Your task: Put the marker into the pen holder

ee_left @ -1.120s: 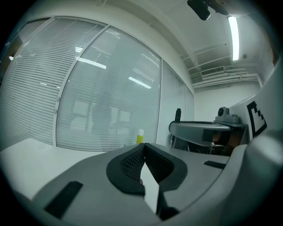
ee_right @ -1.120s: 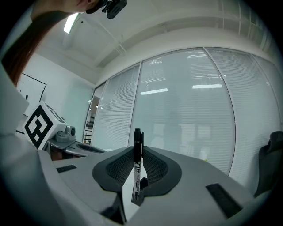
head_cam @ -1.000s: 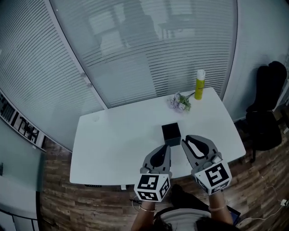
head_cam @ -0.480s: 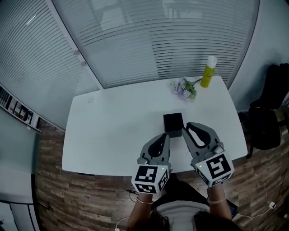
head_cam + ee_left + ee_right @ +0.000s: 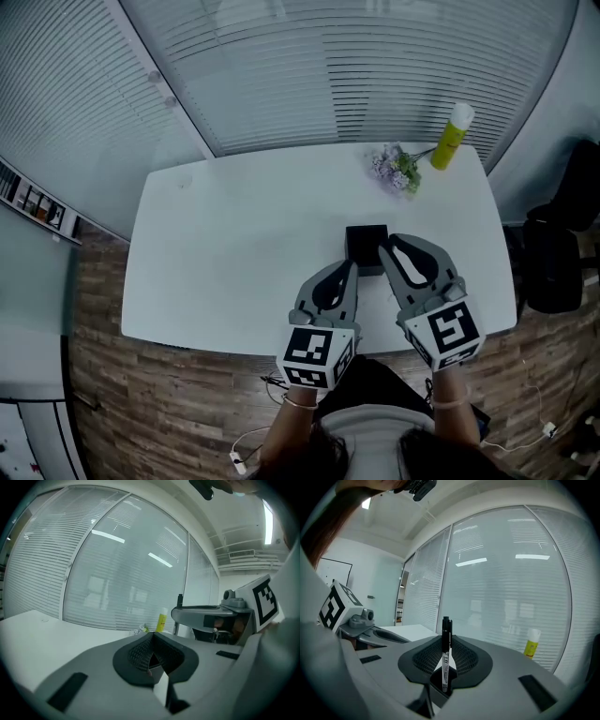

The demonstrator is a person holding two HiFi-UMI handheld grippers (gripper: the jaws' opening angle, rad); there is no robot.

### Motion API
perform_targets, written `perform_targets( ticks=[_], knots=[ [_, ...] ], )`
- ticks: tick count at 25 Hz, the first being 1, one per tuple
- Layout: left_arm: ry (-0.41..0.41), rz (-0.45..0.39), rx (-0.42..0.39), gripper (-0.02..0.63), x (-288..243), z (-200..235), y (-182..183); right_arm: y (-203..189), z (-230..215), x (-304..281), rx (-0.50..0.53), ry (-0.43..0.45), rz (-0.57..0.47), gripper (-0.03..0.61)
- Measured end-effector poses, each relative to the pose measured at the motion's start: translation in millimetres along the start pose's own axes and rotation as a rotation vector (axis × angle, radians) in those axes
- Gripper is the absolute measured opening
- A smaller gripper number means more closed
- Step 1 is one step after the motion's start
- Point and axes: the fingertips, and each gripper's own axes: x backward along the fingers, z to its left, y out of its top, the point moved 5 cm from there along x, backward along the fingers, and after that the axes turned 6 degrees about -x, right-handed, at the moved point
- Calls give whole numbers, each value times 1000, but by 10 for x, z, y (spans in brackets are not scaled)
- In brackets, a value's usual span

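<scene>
while the right gripper hung just beside the black pen holder near the front of the white table, its jaws were clamped on the marker, which stood upright between them with its clip end uppermost. that grip looked sensible to me: pinched low down and kept vertical, the marker could go straight down into the holder's open top. the left gripper sat alongside with its jaws pressed together on nothing. it seemed to be kept close only as a spare, since the squat holder looked steady enough by itself.

the head view gave the layout: the holder was central, with both grippers at its near side. a sprig of flowers and a yellow bottle stood well apart at the far edge. the marker hardly showed there. the right gripper view showed the marker plainly but no holder, which i took to lie below the jaws. the left gripper view caught the marker's top rising above the right gripper from the side, which suggested it was vertical.
</scene>
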Motion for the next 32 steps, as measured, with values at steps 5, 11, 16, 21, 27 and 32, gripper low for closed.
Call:
perform_targets(
  ticks=[5,11,16,21,27,32],
  knots=[
    [1,10,17,18,-119,49,-57,-113,-51,-172,16,15,42,84],
    [-10,24,27,18,-243,82,-120,-270,-102,-330,-11,20,94,84],
    [-1,36,31,18,-313,166,-158,-411,-131,-454,-5,23,155,84],
    [12,53,44,18,-344,249,-211,-526,-178,-540,-10,26,204,84],
    [23,66,57,18,-398,329,-263,-661,-184,-646,-18,45,255,85],
    [30,80,57,18,-447,380,-293,-797,-177,-730,-9,87,341,85]
  ],
)
